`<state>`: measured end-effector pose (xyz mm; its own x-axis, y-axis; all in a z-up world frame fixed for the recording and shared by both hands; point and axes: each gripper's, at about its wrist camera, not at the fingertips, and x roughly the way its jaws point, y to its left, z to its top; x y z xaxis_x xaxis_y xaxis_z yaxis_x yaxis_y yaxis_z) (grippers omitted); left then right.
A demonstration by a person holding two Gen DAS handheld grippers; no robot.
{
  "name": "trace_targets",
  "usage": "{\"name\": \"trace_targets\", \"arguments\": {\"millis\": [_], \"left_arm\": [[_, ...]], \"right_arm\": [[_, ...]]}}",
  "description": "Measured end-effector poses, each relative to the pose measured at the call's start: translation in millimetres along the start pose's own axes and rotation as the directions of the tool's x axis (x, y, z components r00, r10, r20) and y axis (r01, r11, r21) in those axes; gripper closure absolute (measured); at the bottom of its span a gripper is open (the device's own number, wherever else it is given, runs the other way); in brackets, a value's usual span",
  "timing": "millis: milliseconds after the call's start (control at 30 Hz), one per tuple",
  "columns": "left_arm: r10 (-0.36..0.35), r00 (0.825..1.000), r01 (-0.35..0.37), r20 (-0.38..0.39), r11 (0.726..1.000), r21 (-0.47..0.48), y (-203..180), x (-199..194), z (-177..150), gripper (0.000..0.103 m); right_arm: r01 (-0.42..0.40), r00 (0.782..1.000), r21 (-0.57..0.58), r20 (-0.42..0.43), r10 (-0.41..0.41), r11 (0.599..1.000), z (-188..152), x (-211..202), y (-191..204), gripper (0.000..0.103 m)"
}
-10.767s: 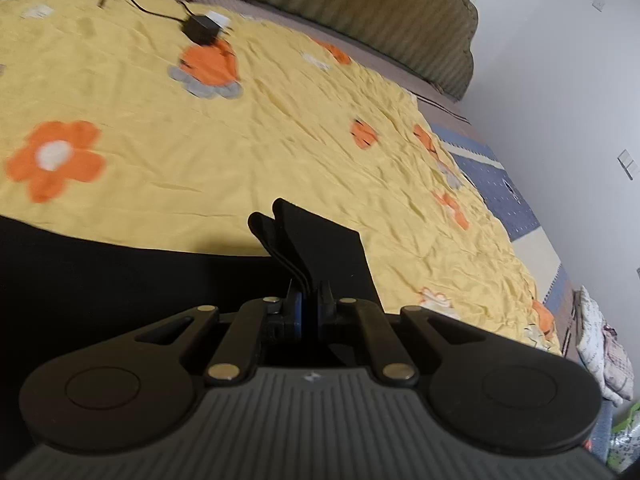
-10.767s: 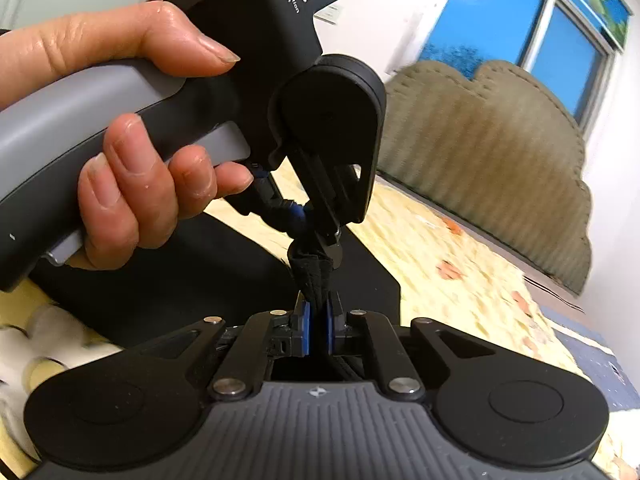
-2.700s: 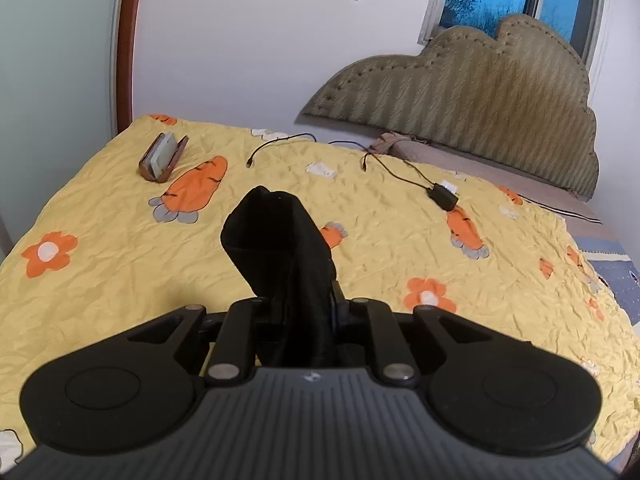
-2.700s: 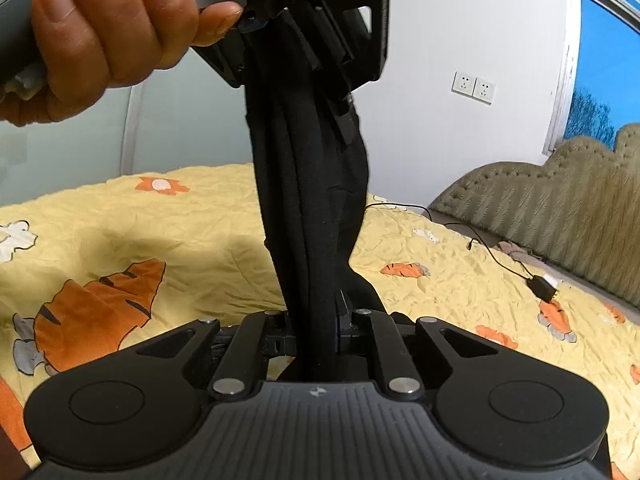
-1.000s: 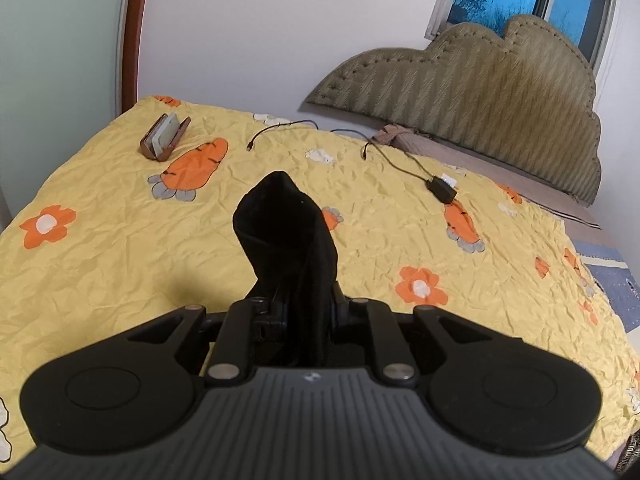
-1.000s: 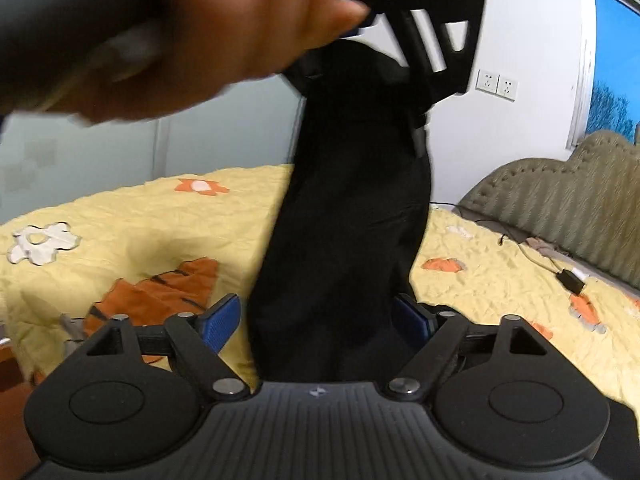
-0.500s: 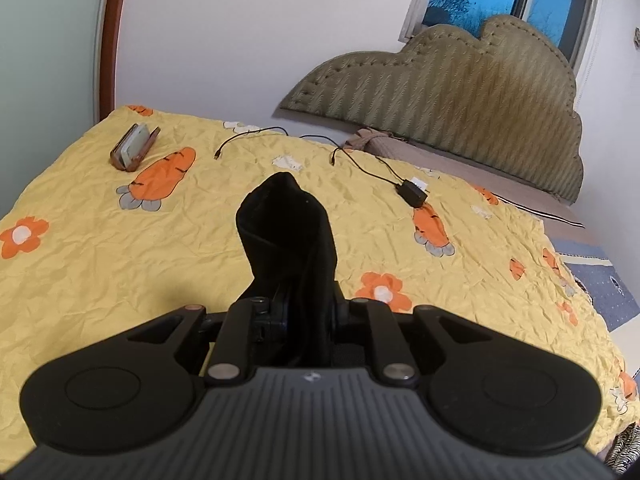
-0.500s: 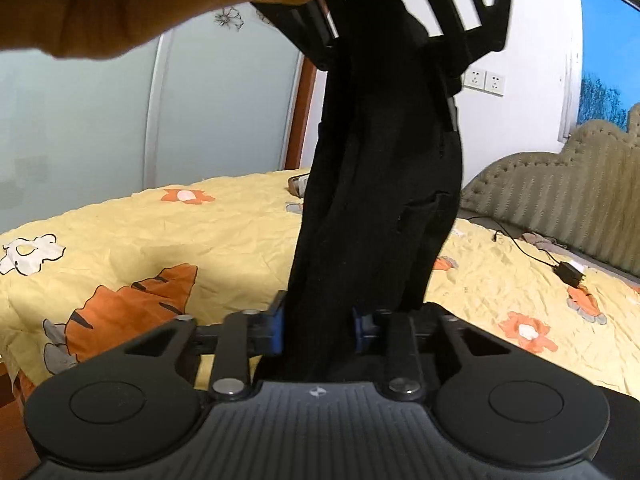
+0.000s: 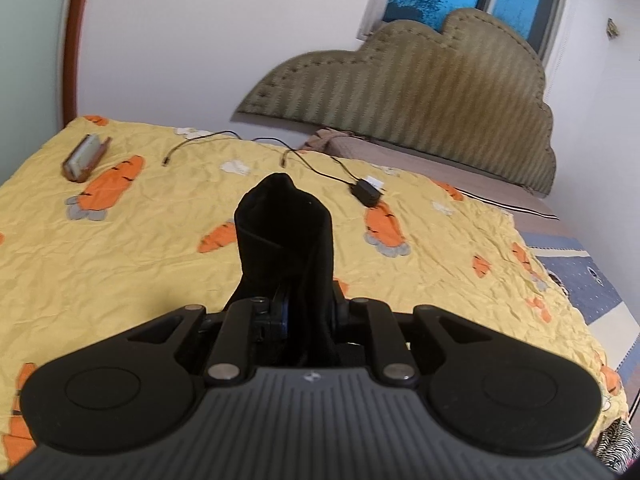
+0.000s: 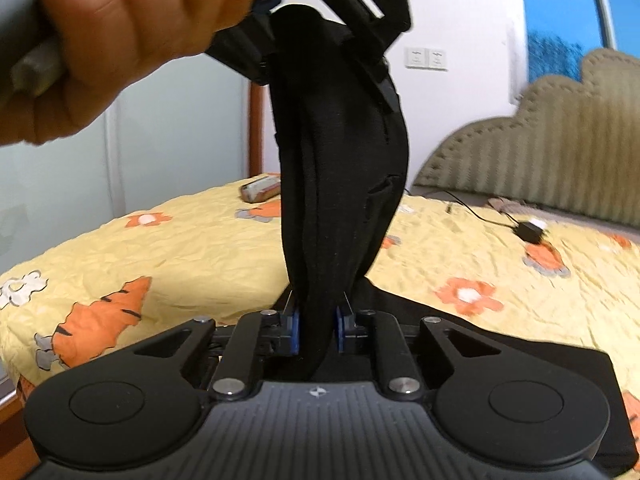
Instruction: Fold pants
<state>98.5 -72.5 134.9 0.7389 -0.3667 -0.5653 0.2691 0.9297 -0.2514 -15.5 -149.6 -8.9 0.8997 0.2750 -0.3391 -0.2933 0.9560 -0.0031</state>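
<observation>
The black pants (image 10: 340, 168) hang bunched in the air above the yellow bed. My left gripper (image 9: 298, 312) is shut on a bunched end of the pants (image 9: 284, 236), which sticks up past its fingers. In the right wrist view the left gripper (image 10: 320, 28) is held high by a hand, with the pants hanging down from it. My right gripper (image 10: 316, 328) is shut on the pants lower down. More black fabric (image 10: 500, 356) lies on the bed below it.
The bed has a yellow quilt (image 9: 120, 248) with orange carrots and flowers. A black charger with cable (image 9: 366, 192) and a brown case (image 9: 84, 158) lie near the far side. A padded headboard (image 9: 420, 108) stands behind. The bed's right edge drops to a blue mat (image 9: 584, 280).
A second ago my right gripper was open around the hanging pants; it has closed on them. The left gripper kept its hold and swung slightly to the right.
</observation>
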Motion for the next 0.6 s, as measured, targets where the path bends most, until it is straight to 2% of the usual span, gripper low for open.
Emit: {"name": "trace_targets", "arguments": {"millis": [133,167,267,367,467,533,600], "left_arm": [[-0.04,0.999,0.04,-0.003,0.999,0.015,-24,12,-2,0.09],[-0.05,0.999,0.05,0.001,0.998,0.025,-31,15,-3,0.094],[-0.074,0.997,0.073,0.007,0.994,0.076,-52,26,-4,0.094],[-0.071,0.997,0.073,-0.03,0.995,0.069,-62,43,-6,0.094],[-0.048,0.997,0.052,-0.062,0.997,0.064,-57,53,-10,0.093],[-0.021,0.997,0.027,-0.081,0.997,0.071,-49,58,-14,0.09],[-0.008,0.995,0.015,-0.102,0.997,0.074,-41,63,-21,0.074]], "right_arm": [[0.034,0.999,0.026,-0.005,-0.034,0.999,-5,-9,-21,0.088],[0.042,0.999,0.034,-0.008,-0.042,0.999,-7,-11,-27,0.088],[0.071,0.997,0.063,-0.015,-0.071,0.995,-11,-15,-44,0.091],[0.084,0.996,0.14,-0.033,-0.081,0.987,-18,-16,-67,0.091],[0.037,0.993,0.273,-0.115,-0.005,0.961,-32,-7,-94,0.091],[0.012,0.986,0.381,-0.159,0.053,0.925,-45,-2,-111,0.091],[-0.01,0.979,0.453,-0.176,0.101,0.892,-57,-1,-123,0.091]]}}
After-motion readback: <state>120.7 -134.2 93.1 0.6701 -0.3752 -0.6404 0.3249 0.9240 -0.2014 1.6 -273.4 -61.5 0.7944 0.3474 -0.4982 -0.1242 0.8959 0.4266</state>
